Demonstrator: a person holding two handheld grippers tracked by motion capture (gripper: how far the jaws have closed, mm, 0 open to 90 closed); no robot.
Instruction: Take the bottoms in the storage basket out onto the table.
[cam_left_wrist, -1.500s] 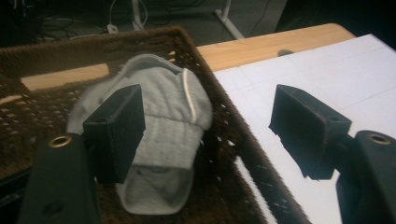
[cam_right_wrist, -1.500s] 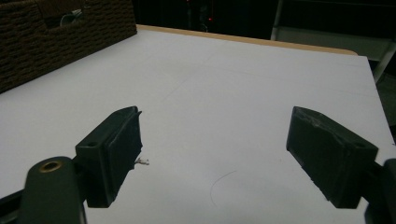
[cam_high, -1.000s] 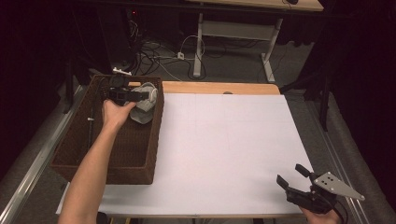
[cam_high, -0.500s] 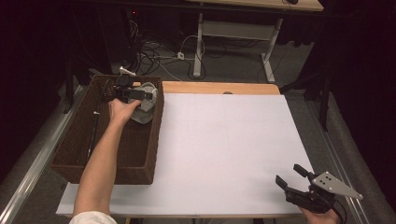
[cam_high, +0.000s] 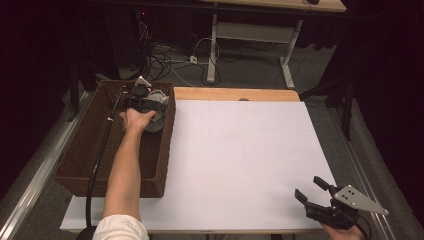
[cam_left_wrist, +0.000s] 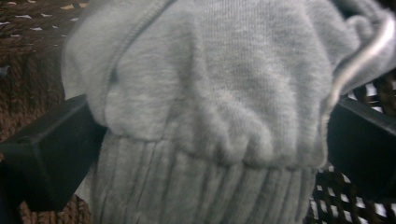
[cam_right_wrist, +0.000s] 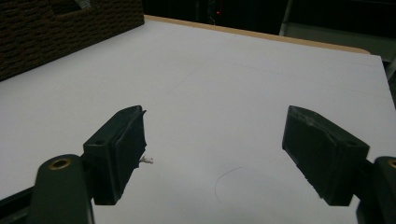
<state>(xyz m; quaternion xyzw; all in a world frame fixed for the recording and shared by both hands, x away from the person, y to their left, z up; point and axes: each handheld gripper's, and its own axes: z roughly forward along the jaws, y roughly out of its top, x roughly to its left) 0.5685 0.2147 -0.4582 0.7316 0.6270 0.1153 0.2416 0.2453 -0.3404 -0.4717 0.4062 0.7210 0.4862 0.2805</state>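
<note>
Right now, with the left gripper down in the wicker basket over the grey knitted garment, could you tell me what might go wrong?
The left gripper has just opened, jaws straddling the grey knitted garment; closing now may pinch only a loose fold that slips. A jaw could also catch the wicker basket weave. The right gripper is too far away to help.

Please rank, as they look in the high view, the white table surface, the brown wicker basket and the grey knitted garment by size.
1. White table surface
2. Brown wicker basket
3. Grey knitted garment, partly hidden by the left gripper
</note>
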